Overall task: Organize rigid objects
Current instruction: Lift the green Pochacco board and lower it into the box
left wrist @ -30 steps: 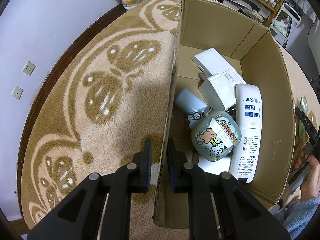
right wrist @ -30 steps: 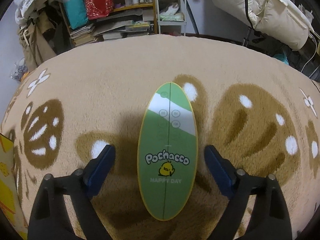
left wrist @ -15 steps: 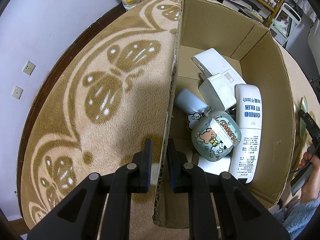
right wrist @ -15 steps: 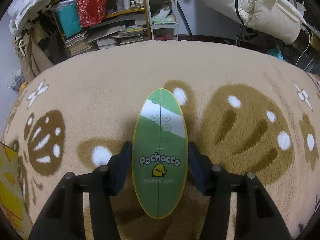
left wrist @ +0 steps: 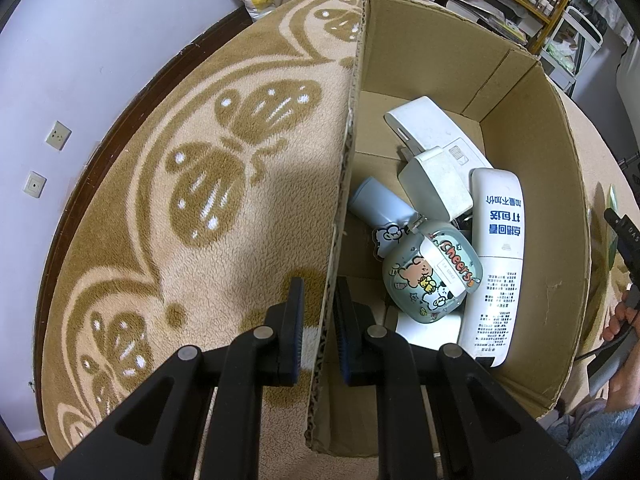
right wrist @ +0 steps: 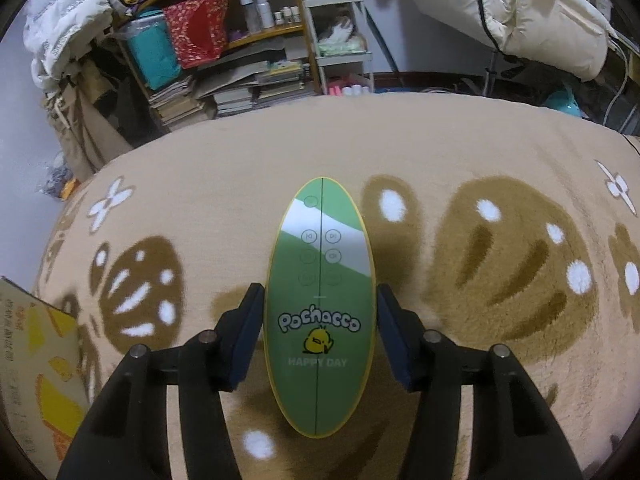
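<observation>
A green oval board (right wrist: 320,312) printed "Pochacco Happy Day" sits between the pads of my right gripper (right wrist: 320,320), which is shut on its long edges and holds it a little above the beige carpet. My left gripper (left wrist: 318,320) is shut on the left wall of an open cardboard box (left wrist: 348,168). Inside the box lie a white tube (left wrist: 496,264), white plastic devices (left wrist: 432,160), a pale blue cup (left wrist: 376,200) and a cartoon-printed round case (left wrist: 432,276). At the right edge of the left wrist view, the right gripper (left wrist: 622,240) and a hand (left wrist: 618,320) show beyond the box.
Beige carpet with brown paw-like patterns (right wrist: 500,264) spreads around. A yellow-printed box corner (right wrist: 36,360) lies at the left of the right wrist view. Shelves with books and bins (right wrist: 224,60) and a padded chair (right wrist: 520,8) stand beyond the carpet. A wall with sockets (left wrist: 58,136) is on the left.
My right gripper closed from wide open onto the green board and rose slightly with it. The left gripper kept its hold on the box wall without moving.
</observation>
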`<state>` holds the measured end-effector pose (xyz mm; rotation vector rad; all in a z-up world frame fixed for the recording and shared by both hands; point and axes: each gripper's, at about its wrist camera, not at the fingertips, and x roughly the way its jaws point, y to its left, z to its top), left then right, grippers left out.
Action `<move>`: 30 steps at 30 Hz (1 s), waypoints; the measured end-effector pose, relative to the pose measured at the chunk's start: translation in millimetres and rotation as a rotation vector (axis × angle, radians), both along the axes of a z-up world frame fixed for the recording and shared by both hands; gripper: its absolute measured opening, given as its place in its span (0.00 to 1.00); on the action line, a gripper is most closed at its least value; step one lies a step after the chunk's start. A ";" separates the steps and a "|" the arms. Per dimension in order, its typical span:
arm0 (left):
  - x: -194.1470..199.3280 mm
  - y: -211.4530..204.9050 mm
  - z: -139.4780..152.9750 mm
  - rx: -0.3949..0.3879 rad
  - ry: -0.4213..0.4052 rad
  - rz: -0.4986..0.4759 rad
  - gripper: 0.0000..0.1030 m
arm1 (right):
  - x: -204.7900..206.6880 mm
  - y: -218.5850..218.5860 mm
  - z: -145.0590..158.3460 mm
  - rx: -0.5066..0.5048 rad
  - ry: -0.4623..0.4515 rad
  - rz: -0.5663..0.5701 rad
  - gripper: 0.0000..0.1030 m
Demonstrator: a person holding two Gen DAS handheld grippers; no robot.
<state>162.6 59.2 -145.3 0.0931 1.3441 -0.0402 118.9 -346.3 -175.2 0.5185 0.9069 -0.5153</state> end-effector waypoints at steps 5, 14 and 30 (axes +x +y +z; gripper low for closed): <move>-0.3 -0.4 -0.2 0.000 0.000 0.000 0.14 | 6.1 17.2 21.0 -0.007 -0.058 0.061 0.57; 0.2 -0.2 -1.4 -0.003 0.001 0.001 0.14 | 12.3 72.8 69.5 0.000 -0.190 0.213 0.57; 0.6 0.5 -1.2 -0.001 0.001 0.000 0.14 | 14.6 210.1 104.2 0.002 -0.313 0.604 0.57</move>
